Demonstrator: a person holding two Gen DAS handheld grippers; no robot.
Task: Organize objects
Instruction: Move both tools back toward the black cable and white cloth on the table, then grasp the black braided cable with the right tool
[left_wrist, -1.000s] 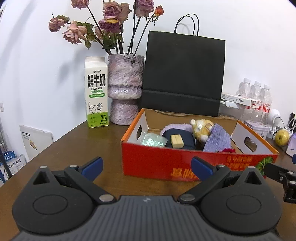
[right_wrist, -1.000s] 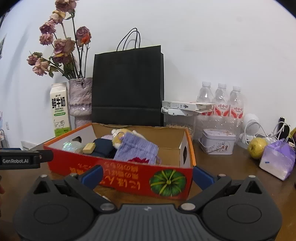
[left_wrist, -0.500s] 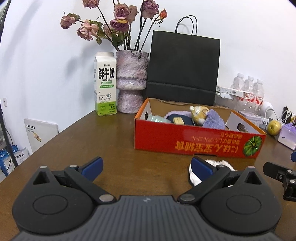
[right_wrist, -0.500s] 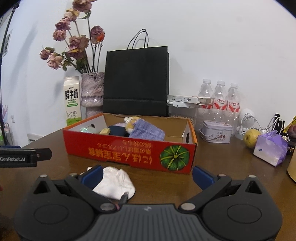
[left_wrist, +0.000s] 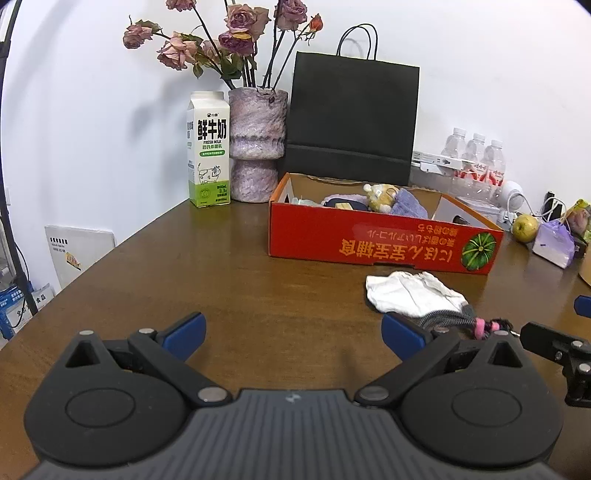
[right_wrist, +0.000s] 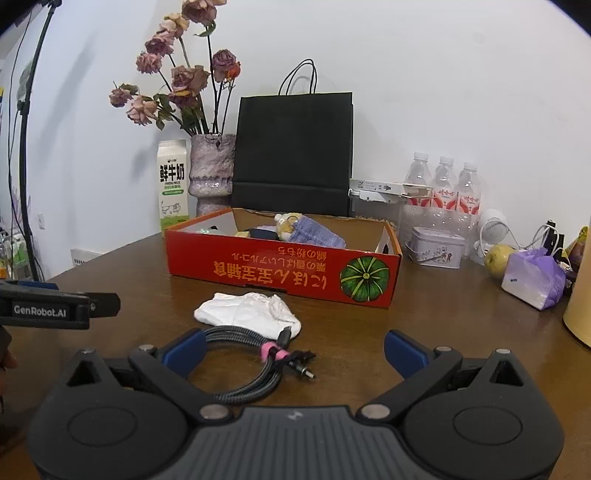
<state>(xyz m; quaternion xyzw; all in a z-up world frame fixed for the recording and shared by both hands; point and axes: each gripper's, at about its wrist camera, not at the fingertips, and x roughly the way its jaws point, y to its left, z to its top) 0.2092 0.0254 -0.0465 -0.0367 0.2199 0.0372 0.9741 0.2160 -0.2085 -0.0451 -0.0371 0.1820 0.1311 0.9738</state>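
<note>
A red cardboard box (left_wrist: 369, 240) (right_wrist: 280, 266) stands on the brown table and holds a plush toy, a purple pouch and other small items. In front of it lie a crumpled white cloth (left_wrist: 410, 291) (right_wrist: 251, 314) and a coiled braided cable with a pink tie (right_wrist: 251, 365) (left_wrist: 461, 321). My left gripper (left_wrist: 293, 339) is open and empty, left of the cloth. My right gripper (right_wrist: 293, 349) is open and empty, just above the cable coil, which lies near its left finger.
A milk carton (left_wrist: 208, 147), a vase of dried roses (left_wrist: 256, 144) and a black paper bag (left_wrist: 351, 118) stand behind the box. Water bottles (right_wrist: 443, 184), a tin (right_wrist: 436, 245), an apple (right_wrist: 498, 258) and a purple pack (right_wrist: 535, 277) are at the right.
Both grippers have pulled back and away from the box. The white cloth and the cable have come into view on the table in front of it.
</note>
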